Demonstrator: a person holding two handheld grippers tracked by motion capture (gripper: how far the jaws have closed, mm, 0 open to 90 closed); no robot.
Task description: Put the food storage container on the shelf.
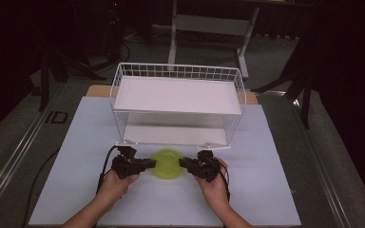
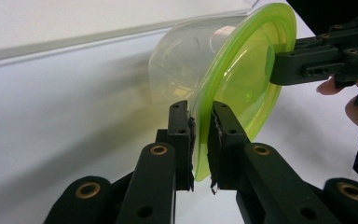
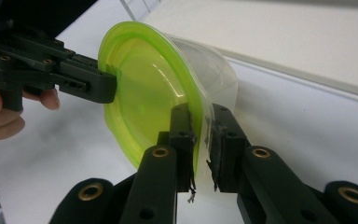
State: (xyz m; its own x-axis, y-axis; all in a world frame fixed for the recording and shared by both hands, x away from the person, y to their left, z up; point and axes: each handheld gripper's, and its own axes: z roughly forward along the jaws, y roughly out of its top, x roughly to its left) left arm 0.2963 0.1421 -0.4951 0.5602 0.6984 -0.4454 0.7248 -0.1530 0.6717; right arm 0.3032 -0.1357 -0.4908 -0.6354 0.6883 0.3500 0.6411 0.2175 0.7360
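1. Below the centre of the high view, a lidded container (image 1: 167, 164) is gripped at its green rim from both sides, just before the wire shelf rack (image 1: 178, 105).
2. Placement on a shelf is judged undone.
3. The left gripper (image 2: 201, 140) and right gripper (image 3: 203, 140) are both clamped narrowly on the rim.

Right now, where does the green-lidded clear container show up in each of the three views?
High view: the container sits low centre, between the left gripper and the right gripper, in front of the wire shelf rack.
Left gripper view: upper centre-right, its rim between the jaws.
Right gripper view: centre-left, rim likewise pinched.
Shared landmark: the green lid.
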